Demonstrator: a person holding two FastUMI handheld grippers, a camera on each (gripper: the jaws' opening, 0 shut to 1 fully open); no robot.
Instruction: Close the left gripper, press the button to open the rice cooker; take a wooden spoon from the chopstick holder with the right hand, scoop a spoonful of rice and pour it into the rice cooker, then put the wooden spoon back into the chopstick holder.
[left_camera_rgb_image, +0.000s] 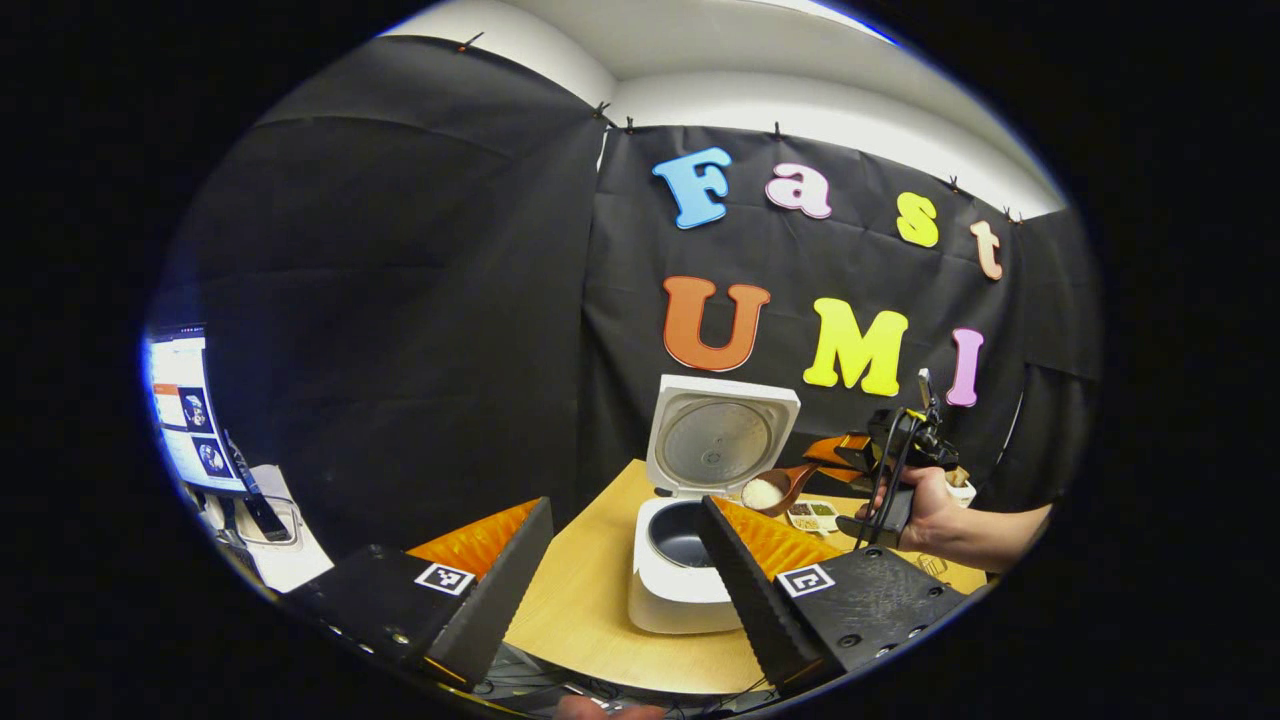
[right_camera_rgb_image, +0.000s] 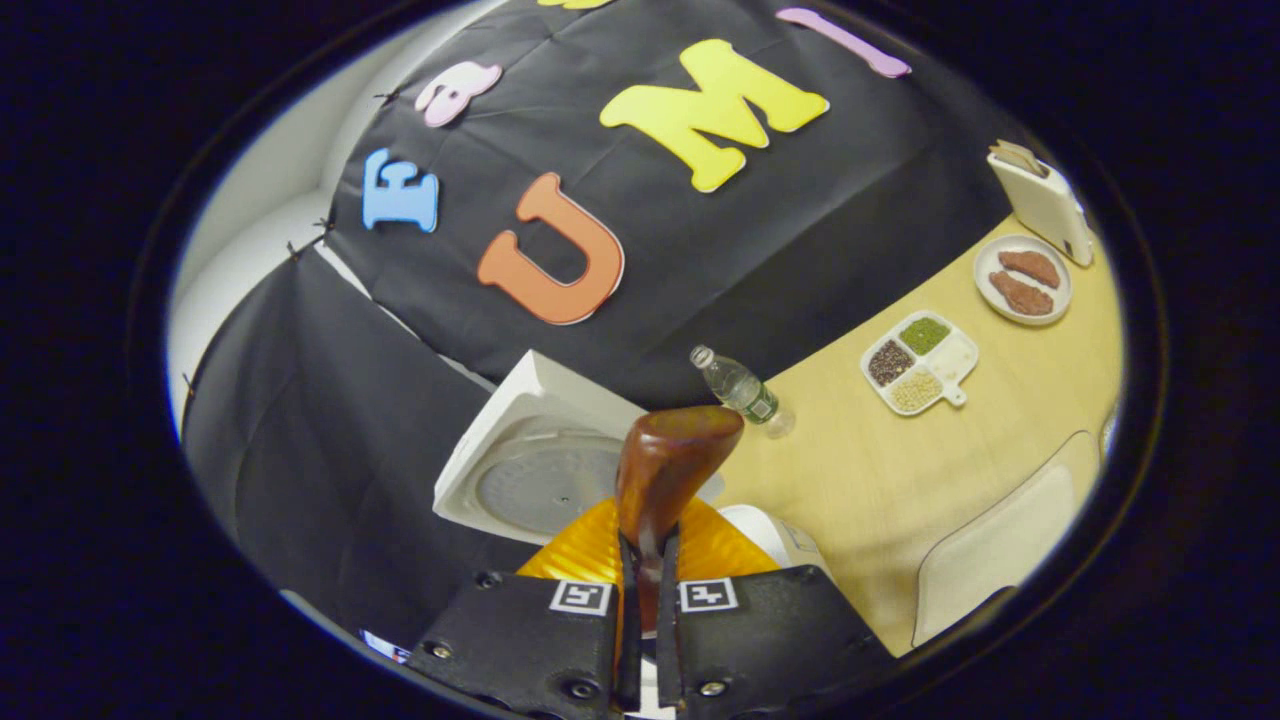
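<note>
The white rice cooker (left_camera_rgb_image: 668, 588) stands on the wooden table with its lid (left_camera_rgb_image: 720, 440) raised and its dark inner pot (left_camera_rgb_image: 680, 545) showing. My left gripper (left_camera_rgb_image: 622, 590) is open in front of it, holding nothing; the cooker sits between its fingers in the view, farther off. A wooden spoon (left_camera_rgb_image: 772, 490) heaped with white rice hovers just right of the lid, held by my right gripper (left_camera_rgb_image: 850, 455) and a hand (left_camera_rgb_image: 925, 500). In the right gripper view the right gripper (right_camera_rgb_image: 647, 560) is shut on the spoon handle, the bowl (right_camera_rgb_image: 668, 465) over the lid (right_camera_rgb_image: 540, 475). The white chopstick holder (right_camera_rgb_image: 1045, 205) stands at the far right.
A plastic water bottle (right_camera_rgb_image: 740, 390) stands behind the cooker. A divided dish (right_camera_rgb_image: 920, 362) of grains and a plate (right_camera_rgb_image: 1022, 280) with brown pieces lie toward the holder. A pale rounded object (right_camera_rgb_image: 1000, 550) is at the table's near right. A monitor (left_camera_rgb_image: 185, 410) glows far left.
</note>
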